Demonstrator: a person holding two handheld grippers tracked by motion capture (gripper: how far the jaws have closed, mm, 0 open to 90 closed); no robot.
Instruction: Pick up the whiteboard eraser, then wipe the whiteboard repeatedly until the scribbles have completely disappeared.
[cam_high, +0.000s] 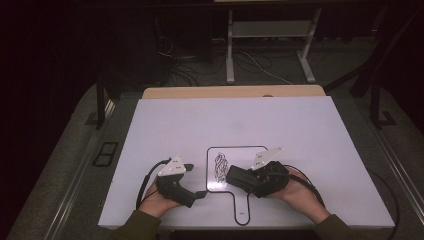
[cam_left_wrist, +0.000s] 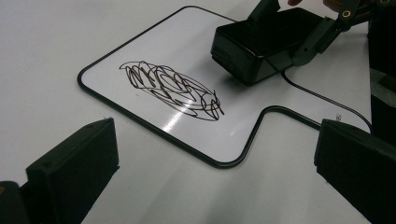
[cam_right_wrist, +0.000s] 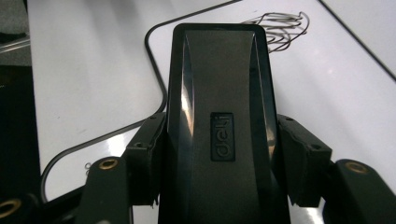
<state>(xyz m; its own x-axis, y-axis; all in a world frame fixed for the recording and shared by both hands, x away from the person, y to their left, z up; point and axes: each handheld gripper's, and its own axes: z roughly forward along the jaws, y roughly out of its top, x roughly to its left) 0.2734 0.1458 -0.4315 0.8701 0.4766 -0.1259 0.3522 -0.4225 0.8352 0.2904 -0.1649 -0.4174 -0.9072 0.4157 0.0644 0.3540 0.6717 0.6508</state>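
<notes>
Right gripper view: fingers clamp eraser above whiteboard.

Olive sleeves; black grippers with brass screws, grey plates.

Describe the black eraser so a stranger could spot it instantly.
On the white table, near its front edge, lies a black-rimmed whiteboard with a scribble. The eraser is the glossy black block at its right side, clamped in the right gripper.

A dim lab or workshop: a bare white surface, tangled floor cables (and metal frame legs) behind.
</notes>
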